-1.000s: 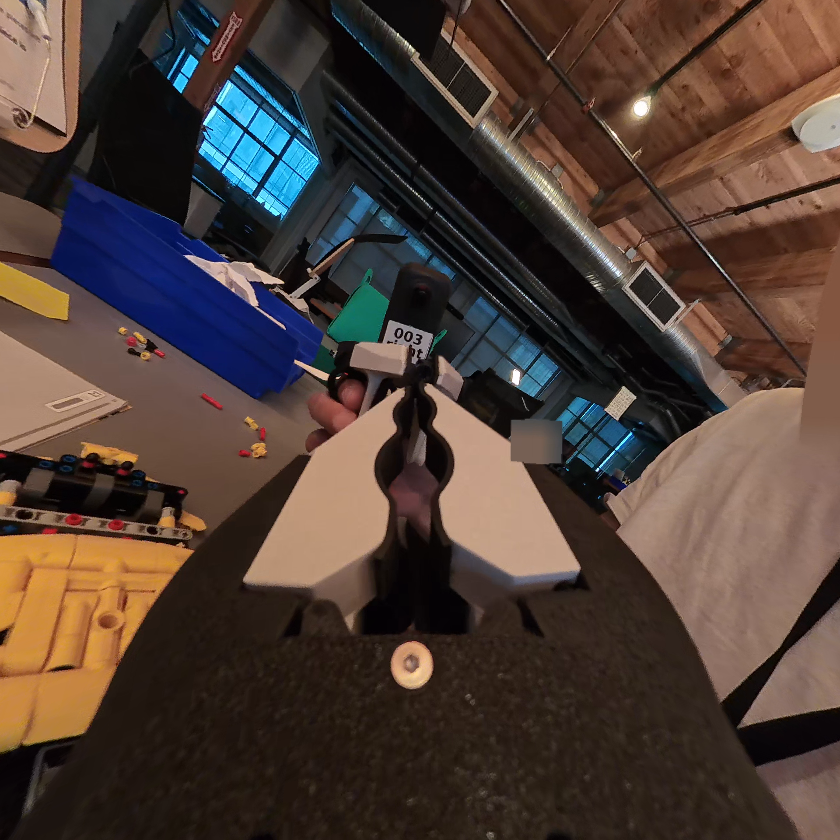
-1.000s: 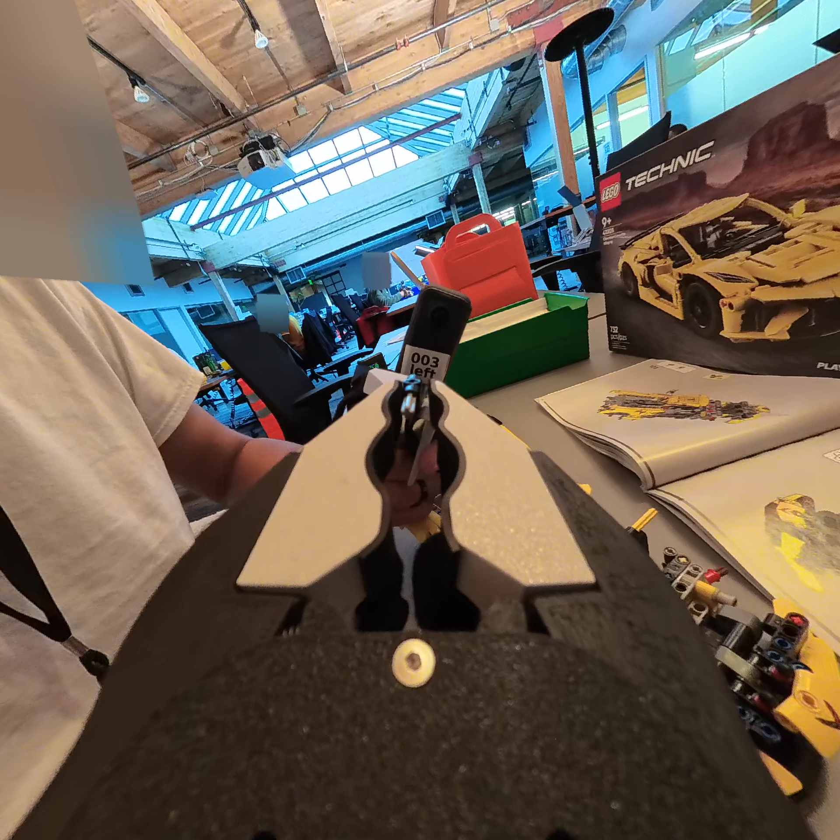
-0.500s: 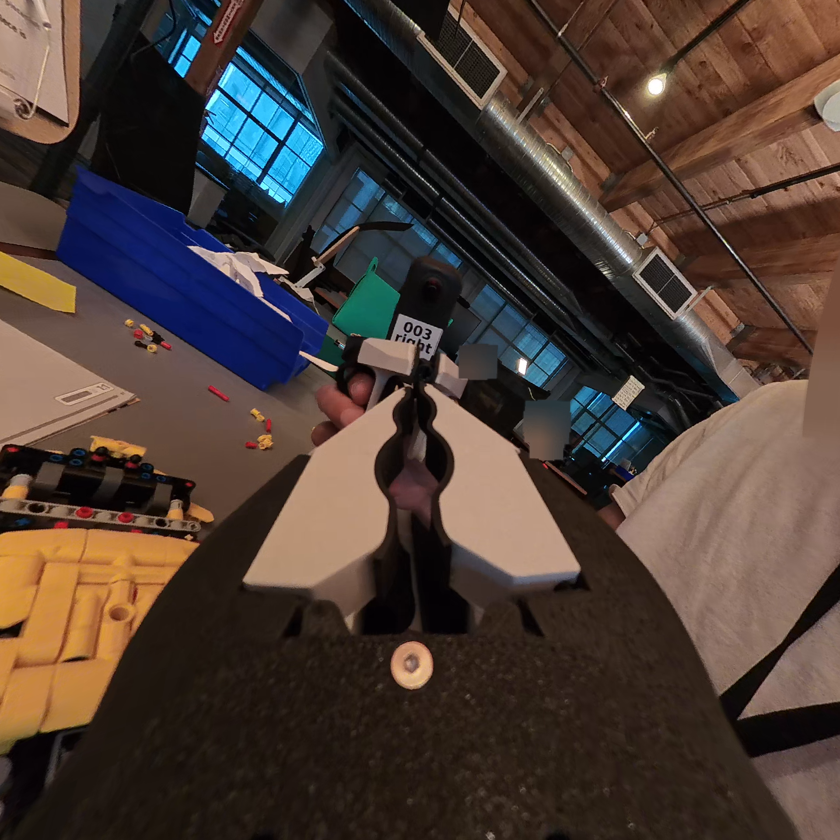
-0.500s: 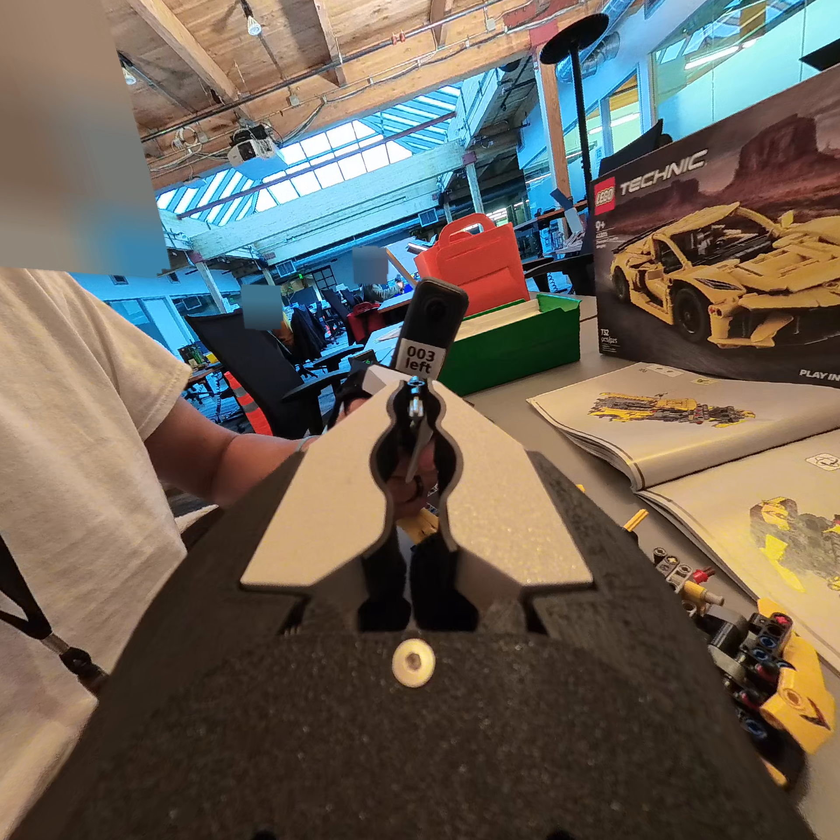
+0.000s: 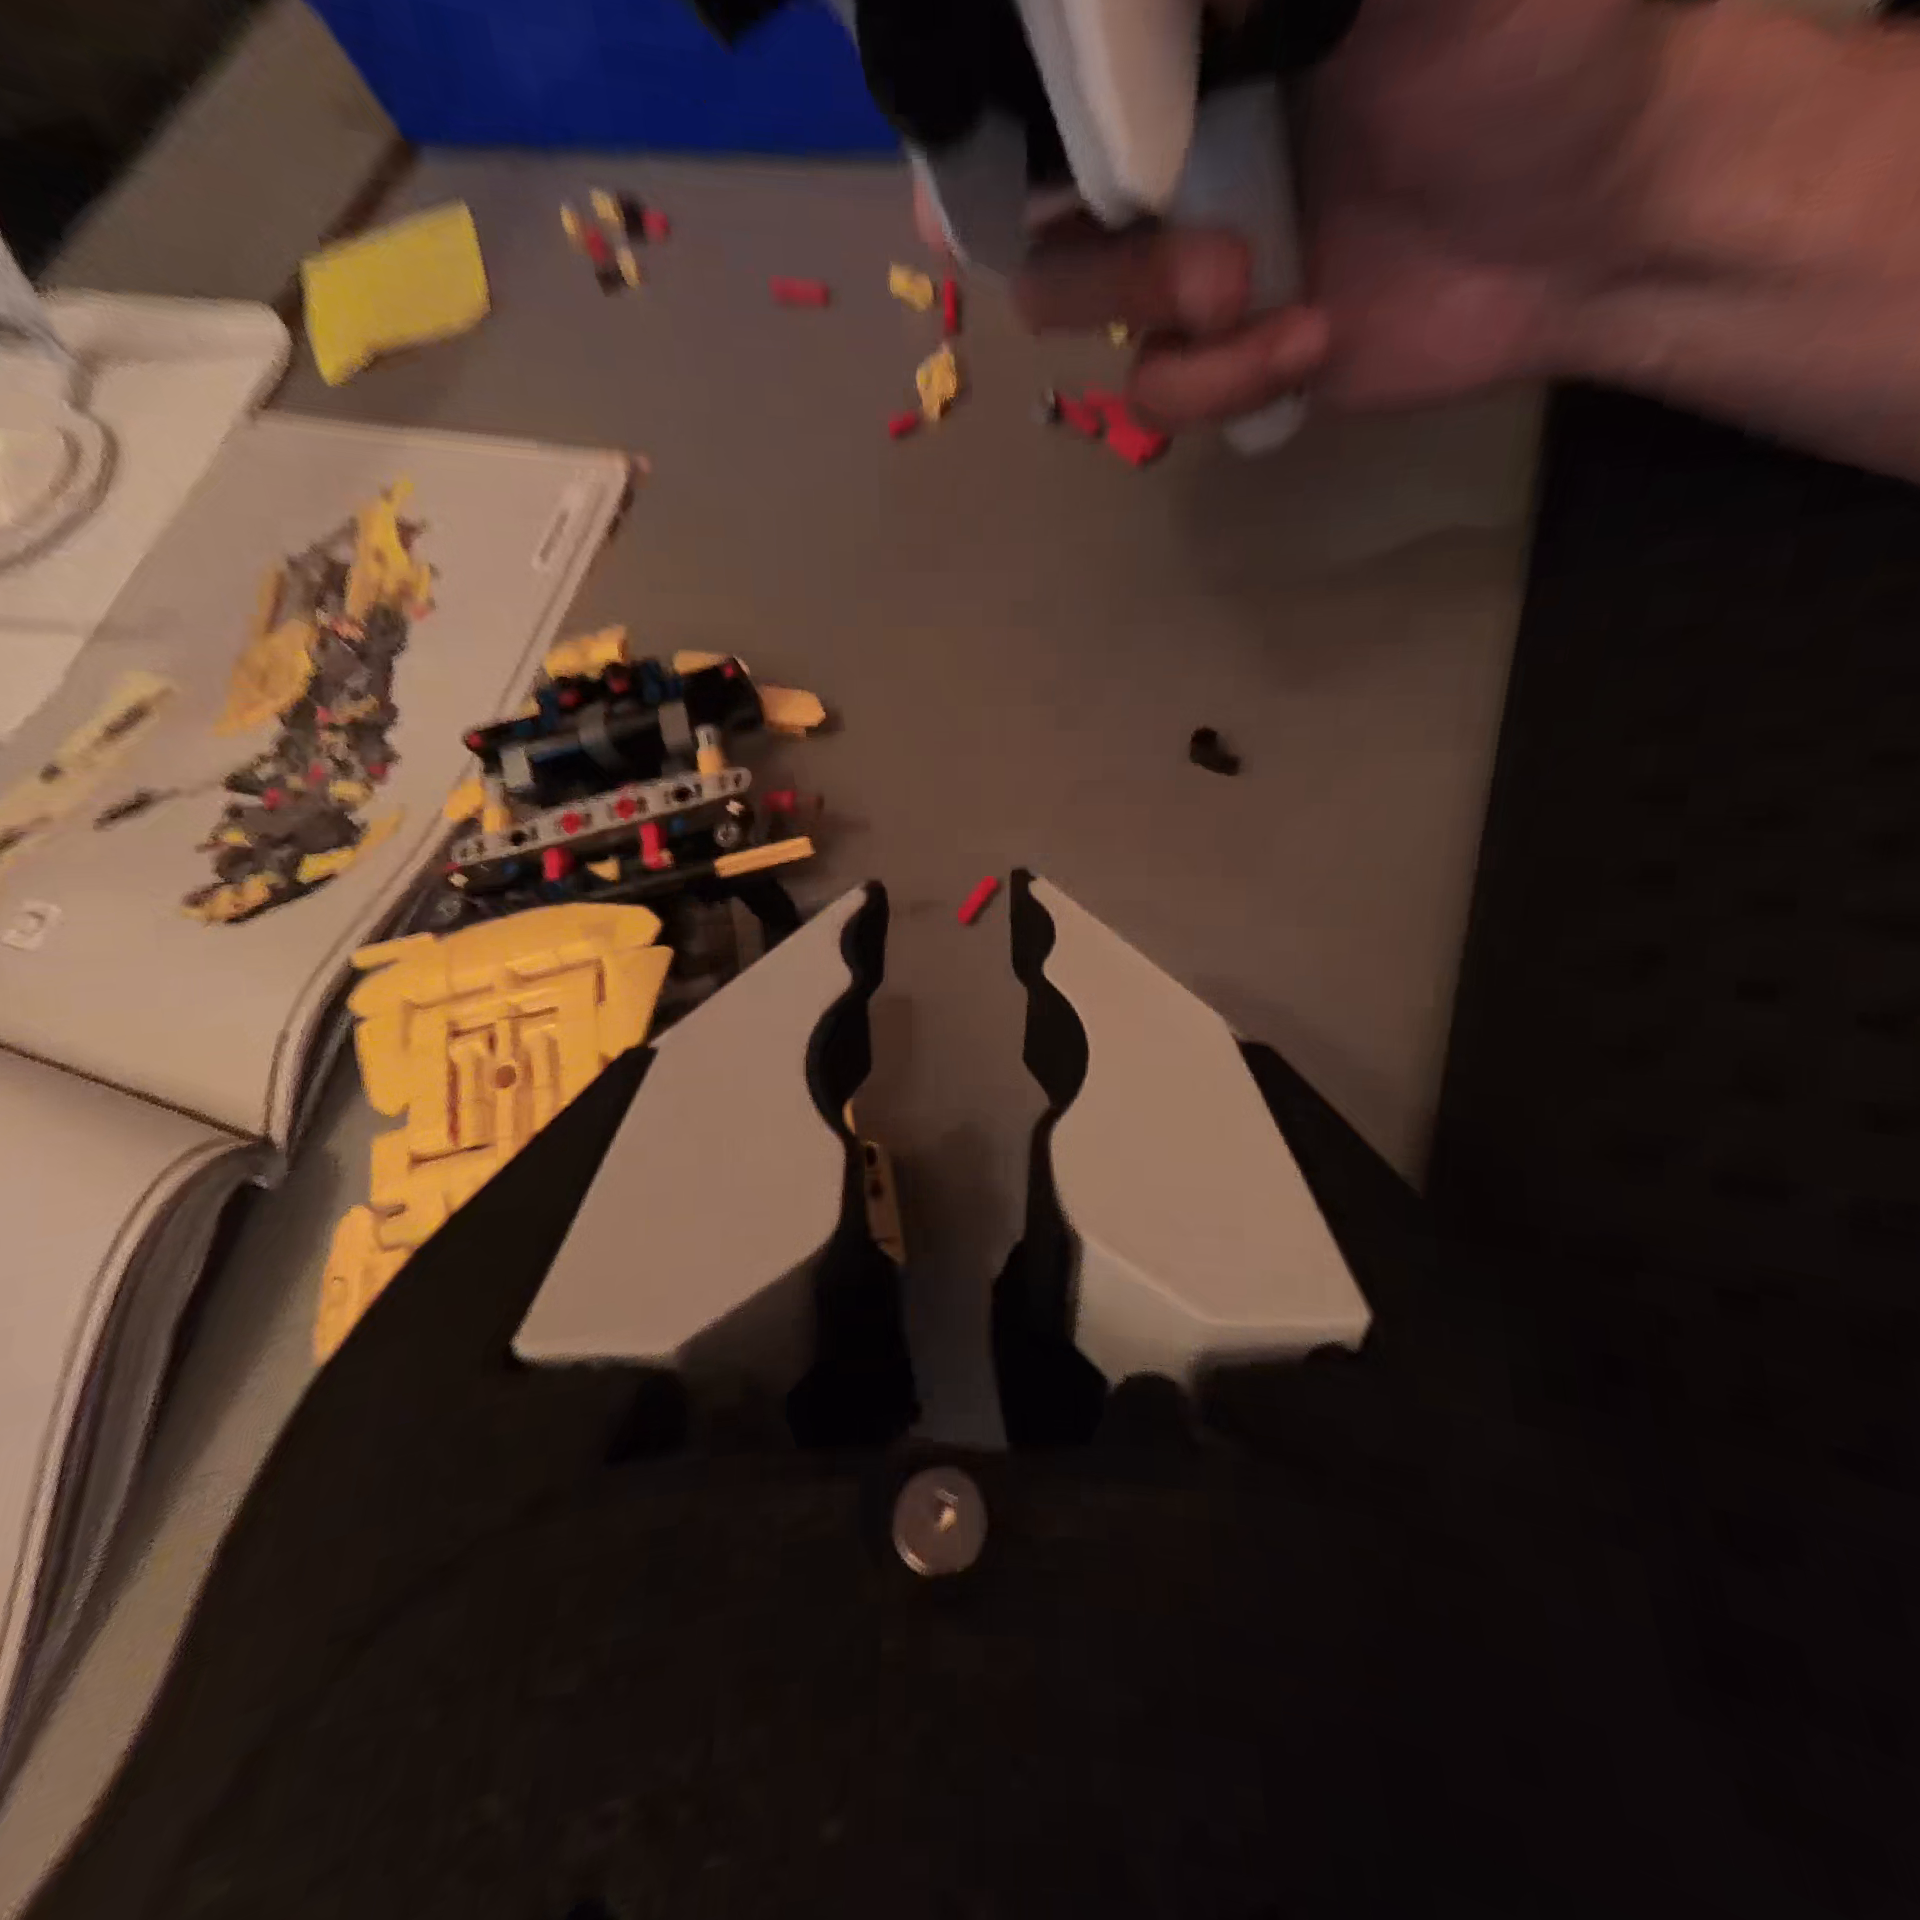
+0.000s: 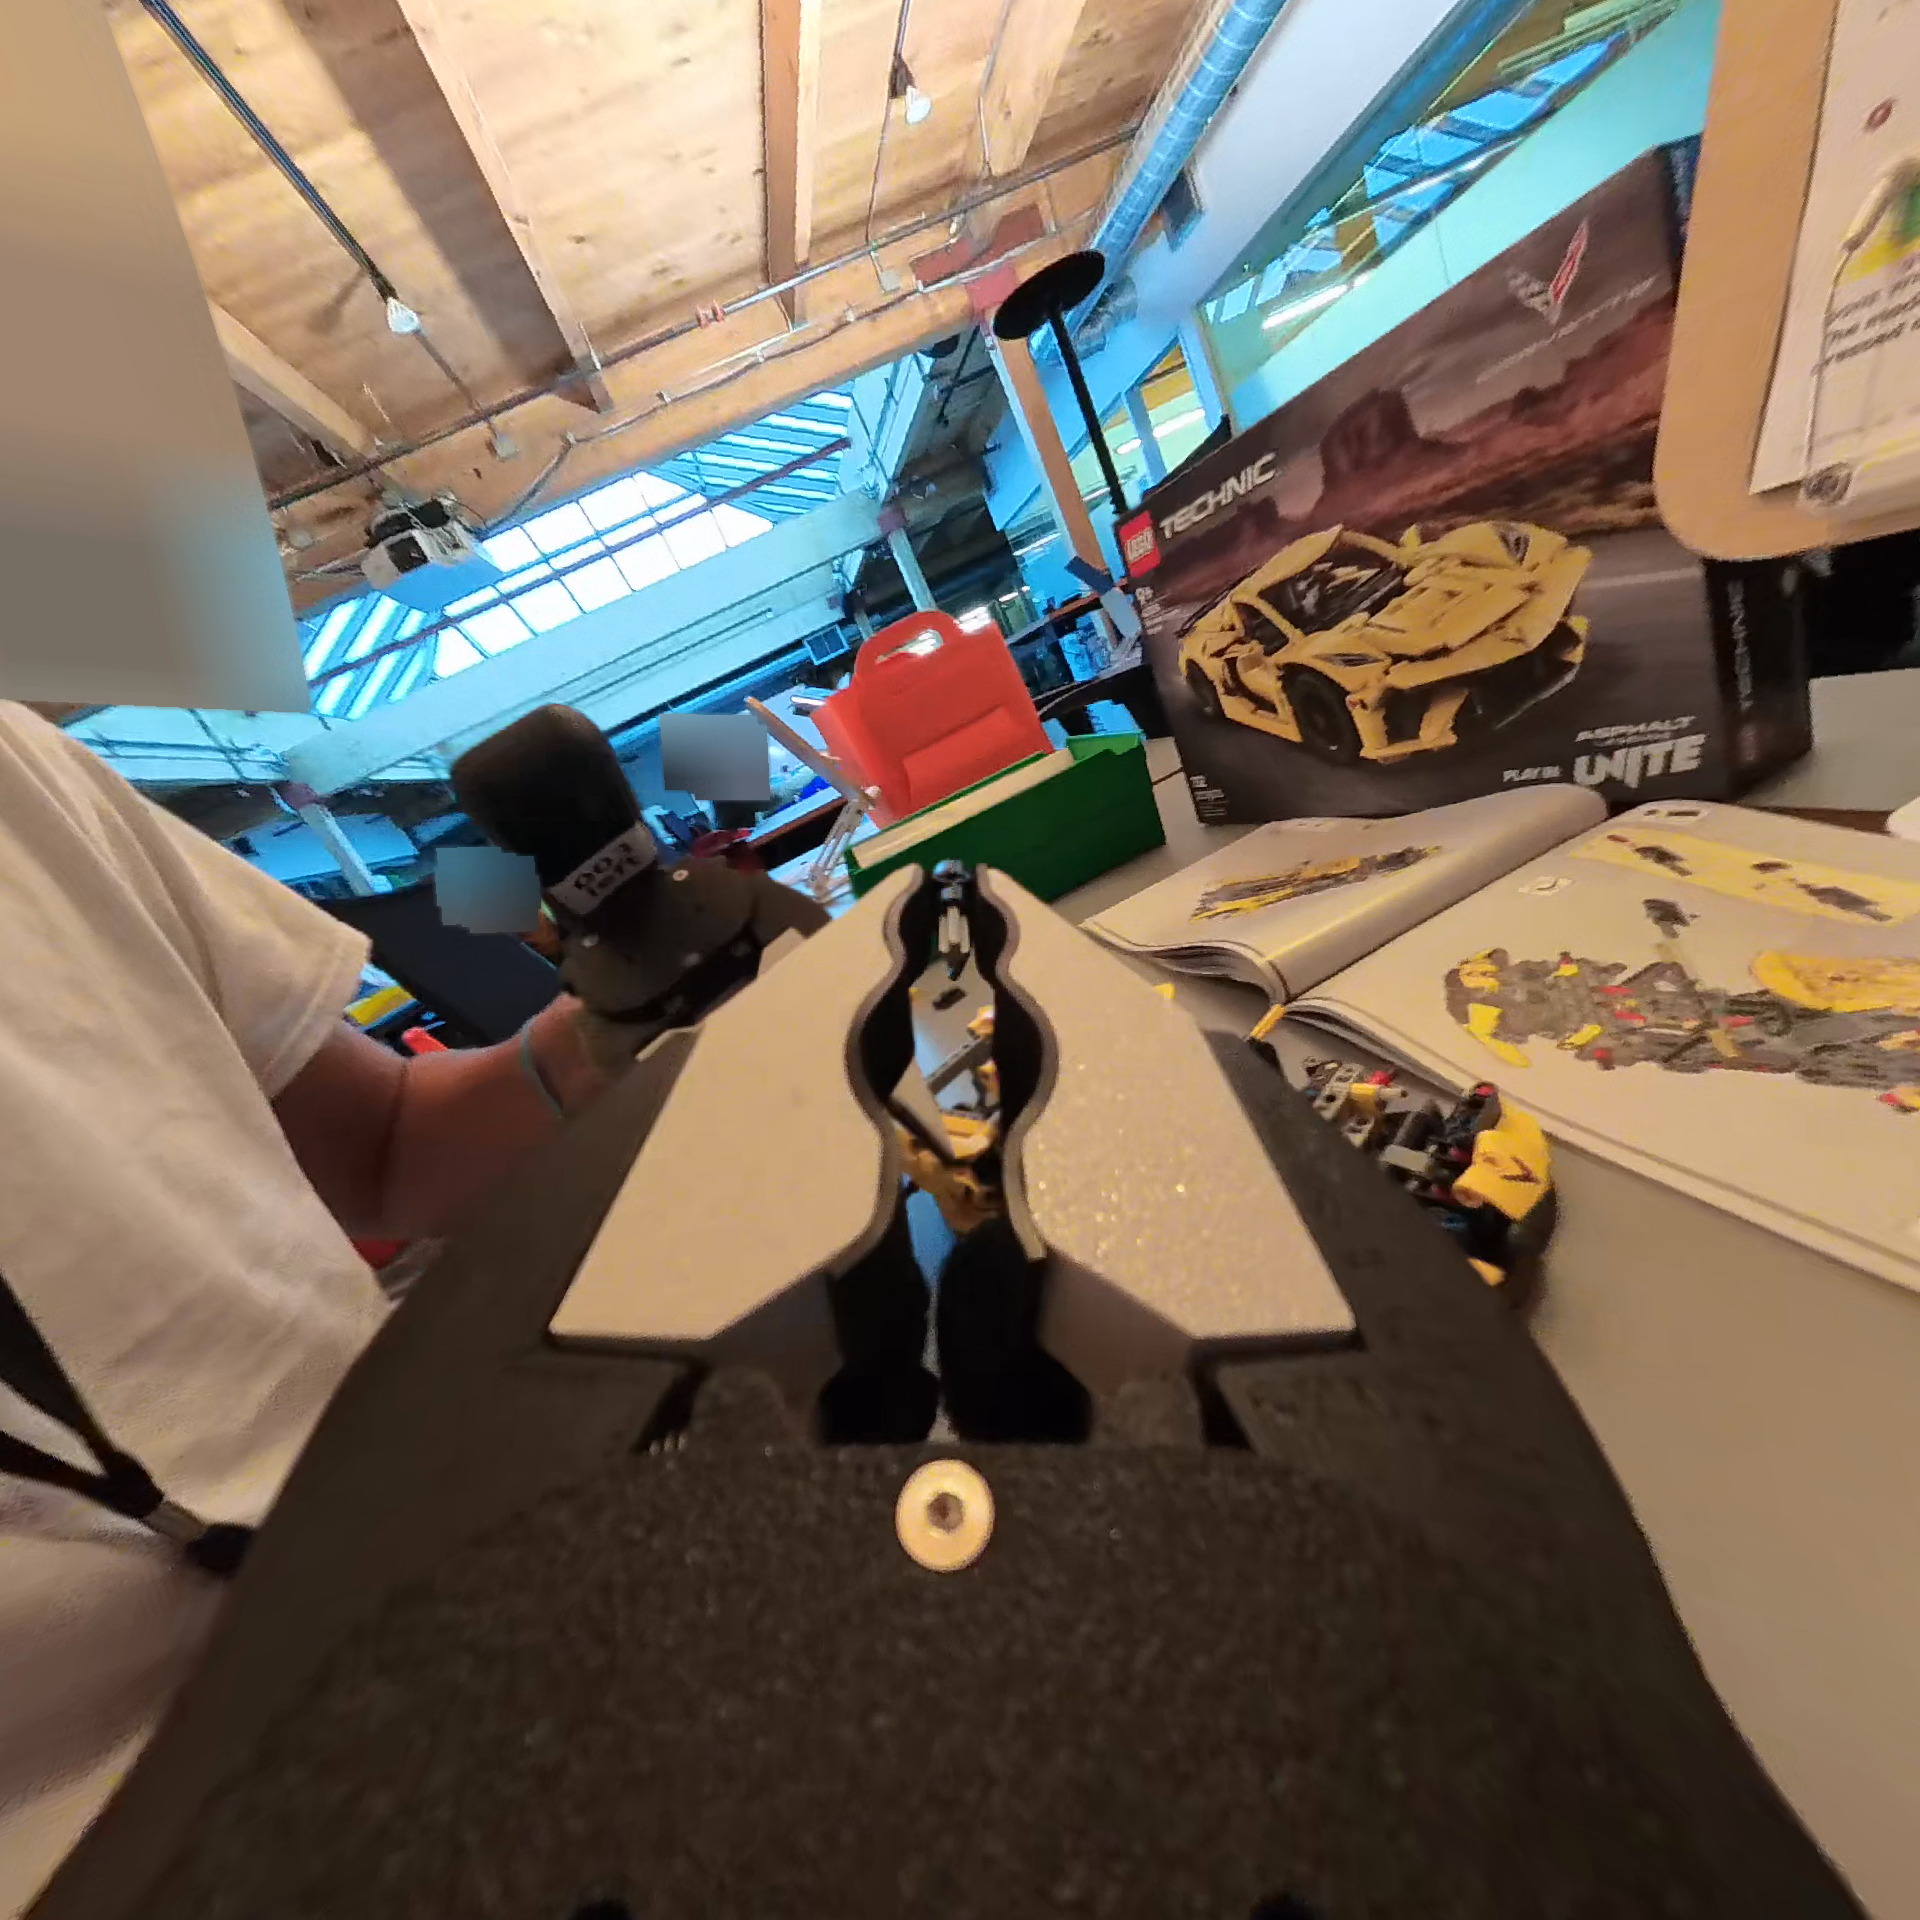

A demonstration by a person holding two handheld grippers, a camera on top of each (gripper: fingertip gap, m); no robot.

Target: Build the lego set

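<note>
**Left fingers parted over the grey surface; right fingers pinched on a small part**

Surface: grey (image 5: 1039,582), bearing an open instruction booklet (image 5: 260,727), the partly built model (image 5: 613,779) — a black and grey frame with red and blue pins — and a yellow panel assembly (image 5: 499,1049) just in front of it. Loose red and yellow pieces (image 5: 935,343) lie scattered farther back, near a blue bin (image 5: 623,73). A single black piece (image 5: 1214,750) sits apart to the right.

Room: the right wrist view shows timber ceiling beams (image 6: 582,177), skylights, an upright set box (image 6: 1455,623) behind the booklet, and a green tray (image 6: 1018,821) with an orange container (image 6: 935,707) in it.

Left gripper (image 5: 948,896): fingers apart, nothing between them. A small red pin (image 5: 977,899) lies on the surface, seen in the gap at the tips; contact cannot be confirmed — the frame is blurred.

Right gripper (image 6: 951,883): fingers nearly together, clamped at the tips on a small slender part (image 6: 952,914), apparently light-coloured with a dark end, held clear of the surface. In the left wrist view a hand (image 5: 1507,208) carries this gripper above the loose pieces.
</note>
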